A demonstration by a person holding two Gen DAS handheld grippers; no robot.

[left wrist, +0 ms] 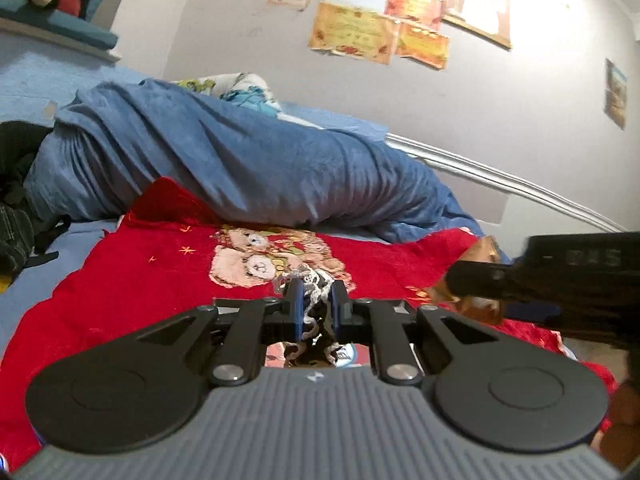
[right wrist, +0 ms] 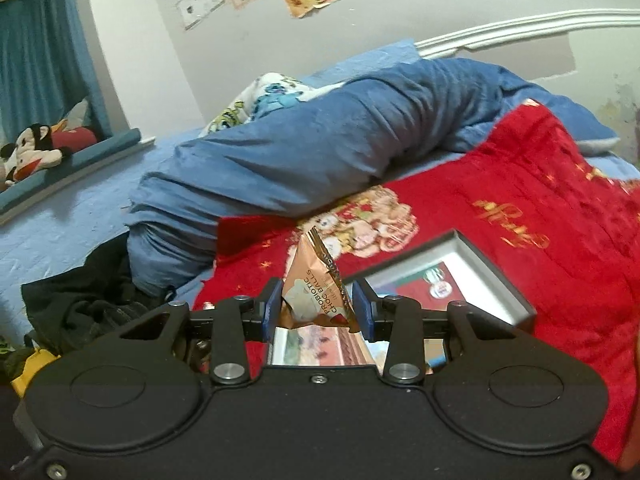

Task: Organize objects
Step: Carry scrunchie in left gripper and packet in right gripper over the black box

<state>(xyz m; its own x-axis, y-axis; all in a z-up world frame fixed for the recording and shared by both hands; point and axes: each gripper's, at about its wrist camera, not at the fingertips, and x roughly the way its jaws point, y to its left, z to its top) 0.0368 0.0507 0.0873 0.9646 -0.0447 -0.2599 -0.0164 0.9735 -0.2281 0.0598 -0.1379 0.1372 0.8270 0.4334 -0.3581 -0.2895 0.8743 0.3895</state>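
Claws: two, one snack packet (right wrist: 316, 292), one lace scrap (left wrist: 314, 300).

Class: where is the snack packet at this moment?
In the right wrist view, the snack packet sits centre frame, pinched in the right gripper, above the red blanket, left of the box.

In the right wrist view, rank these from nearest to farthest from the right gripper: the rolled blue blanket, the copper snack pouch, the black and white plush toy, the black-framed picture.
1. Copper snack pouch, clamped in the right gripper.
2. Black-framed picture, lying on the red blanket, just right of the fingers.
3. Rolled blue blanket, across the bed behind.
4. Black and white plush toy, on the far left ledge.
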